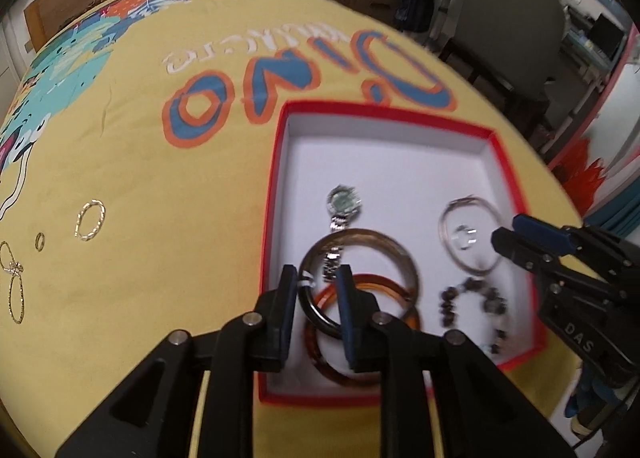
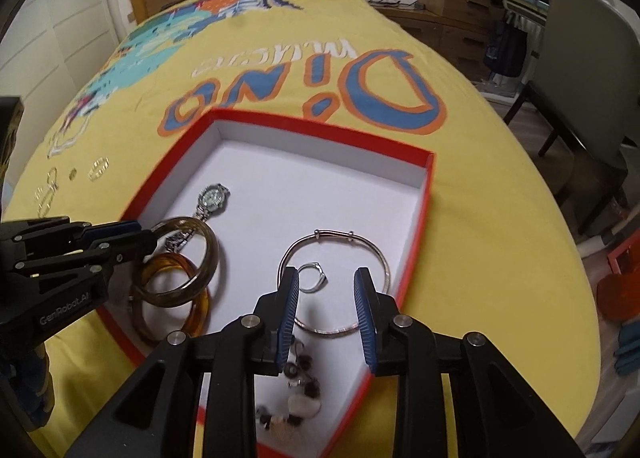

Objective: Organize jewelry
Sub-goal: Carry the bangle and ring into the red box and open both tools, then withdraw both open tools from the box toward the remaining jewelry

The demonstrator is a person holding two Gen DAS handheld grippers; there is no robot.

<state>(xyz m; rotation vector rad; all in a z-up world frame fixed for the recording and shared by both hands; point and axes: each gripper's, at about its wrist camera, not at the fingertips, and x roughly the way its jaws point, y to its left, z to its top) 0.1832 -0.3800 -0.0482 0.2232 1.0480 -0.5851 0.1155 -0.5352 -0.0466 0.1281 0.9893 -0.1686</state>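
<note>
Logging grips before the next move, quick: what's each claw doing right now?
Left claw: open, brown bangle rim between its fingers, not pinched.
Right claw: open, holding nothing.

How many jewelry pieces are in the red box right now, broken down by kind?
In the red box:
watch: 1
wide bangles: 2
thin silver bangle: 1
silver ring: 1
beaded bracelet: 1
Total: 6
</note>
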